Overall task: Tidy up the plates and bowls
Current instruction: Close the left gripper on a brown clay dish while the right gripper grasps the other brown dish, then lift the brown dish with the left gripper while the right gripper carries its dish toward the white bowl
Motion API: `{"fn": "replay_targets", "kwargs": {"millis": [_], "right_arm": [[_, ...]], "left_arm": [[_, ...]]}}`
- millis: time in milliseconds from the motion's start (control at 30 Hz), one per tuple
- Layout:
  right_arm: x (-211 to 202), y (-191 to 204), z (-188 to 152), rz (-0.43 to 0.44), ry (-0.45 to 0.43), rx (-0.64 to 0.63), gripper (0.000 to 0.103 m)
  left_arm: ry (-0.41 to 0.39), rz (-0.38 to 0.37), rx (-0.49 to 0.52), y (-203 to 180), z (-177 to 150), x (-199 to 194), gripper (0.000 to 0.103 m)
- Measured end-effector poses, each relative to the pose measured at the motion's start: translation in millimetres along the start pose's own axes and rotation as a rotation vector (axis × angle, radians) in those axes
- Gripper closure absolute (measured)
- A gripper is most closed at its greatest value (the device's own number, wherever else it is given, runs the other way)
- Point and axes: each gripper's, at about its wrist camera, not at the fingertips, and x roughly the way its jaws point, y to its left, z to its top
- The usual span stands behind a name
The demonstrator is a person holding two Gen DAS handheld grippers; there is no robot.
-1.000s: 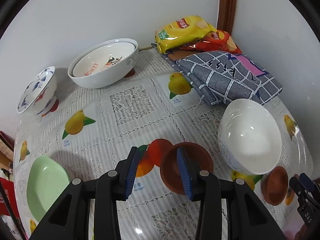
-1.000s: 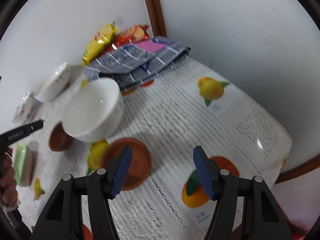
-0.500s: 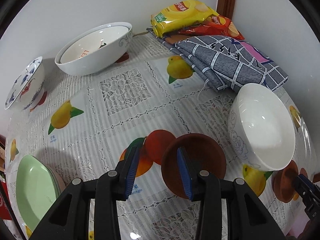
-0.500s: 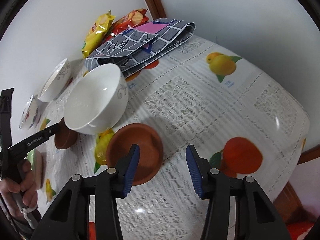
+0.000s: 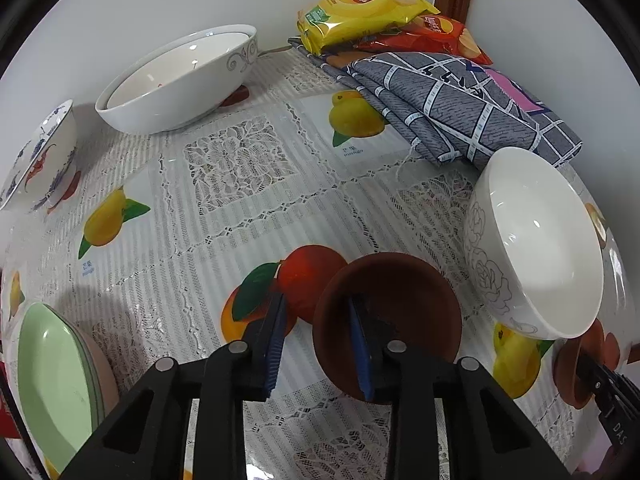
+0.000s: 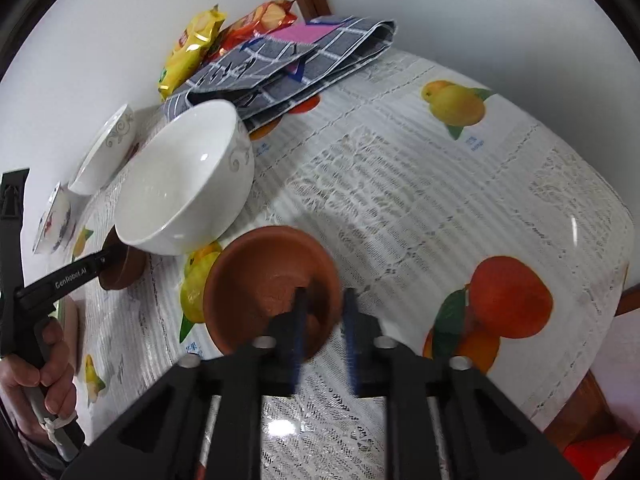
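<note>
Tongs, two: left (image 5: 320,336) and right (image 6: 323,320) each straddle one brown saucer's (image 5: 400,300) rim, seemingly unclamped.

Both views are bright and evenly lit, with soft white light from above. Small glare spots sit inside the white bowl (image 5: 536,248) and on the glossy tablecloth (image 6: 440,184), with one strong highlight low in the right wrist view near the right gripper (image 6: 322,334). Shadows are soft and short; a grey one falls beside the green plates (image 5: 52,372). The fisheye lens bends the table edges and leaves black corners. The left wrist view is sharp; in the right wrist view, the blue fingertips (image 6: 351,336) look smeared by motion blur.
</note>
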Motion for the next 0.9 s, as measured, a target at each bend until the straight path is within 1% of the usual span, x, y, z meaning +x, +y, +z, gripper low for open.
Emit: {"fn": "replay_targets", "kwargs": {"millis": [267, 400, 567, 633, 700, 800, 900], "right_arm": [[1.6, -0.2, 0.7, -0.012, -0.001, 0.007, 0.089], [1.2, 0.4, 0.7, -0.018, -0.006, 0.005, 0.089], [0.3, 4.4, -0.4, -0.034, -0.024, -0.021, 0.089], [0.1, 5.0, 0.2, -0.04, -0.039, -0.018, 0.091], [-0.5, 7.7, -0.4, -0.052, -0.055, -0.035, 0.092], [-6.7, 13.7, -1.2, -0.052, -0.095, -0.064, 0.094], [-11.6, 18.4, -1.0, -0.044, -0.121, -0.086, 0.095]], "left_arm": [[0.011, -0.031, -0.004, -1.0, -0.2, 1.2, 0.085], [0.012, -0.026, 0.012, -5.1, -0.1, 2.4, 0.085], [0.004, -0.032, 0.005, -5.0, -0.2, 2.7, 0.085], [-0.003, -0.025, 0.011, -6.4, -1.1, 2.0, 0.086], [-0.011, -0.026, 0.009, -6.8, -1.9, -0.7, 0.089], [-0.014, -0.056, -0.003, -4.7, -1.1, -6.0, 0.094], [-0.017, -0.073, -0.007, -4.4, -0.9, -10.1, 0.095]]}}
